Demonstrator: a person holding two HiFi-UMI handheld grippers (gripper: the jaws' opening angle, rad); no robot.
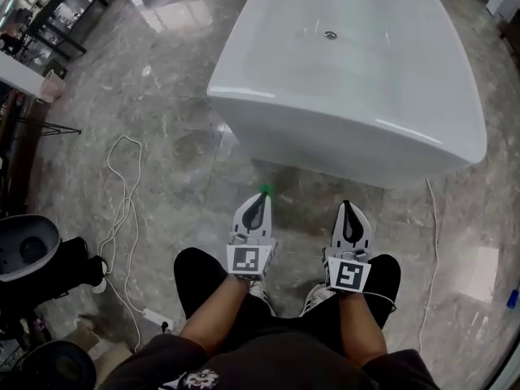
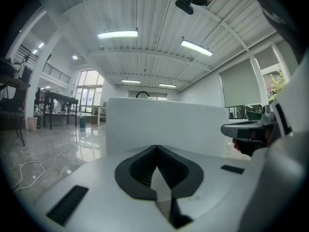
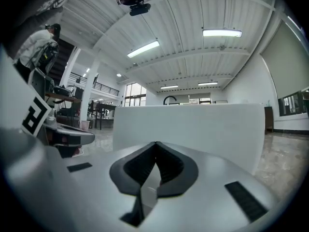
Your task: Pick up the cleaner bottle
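Left gripper (image 1: 261, 199): jaws pressed together, nothing between them; confirmed in its own view. Right gripper (image 1: 347, 210): same, tips meeting, empty. Both are held low and side by side over the grey marble floor (image 1: 162, 161), pointing at the near wall of the white bathtub (image 1: 349, 128).

Cleaner bottle: can't identify it for sure. Head view shows a small green bit (image 1: 265, 189) on the floor just past the left gripper's tip, between it and the tub; the rest is hidden behind the gripper. Neither gripper view shows it, their own bodies block the floor right ahead.

View differences:
- Only the head view shows inside the tub and its drain (image 1: 330, 34). The gripper views get only the outer wall, with the dark faucet (image 2: 141, 94) poking over the rim.
- The white cable (image 1: 122, 210) shows in the head and left gripper views, not the right.
- Each gripper view catches the other gripper at its edge.
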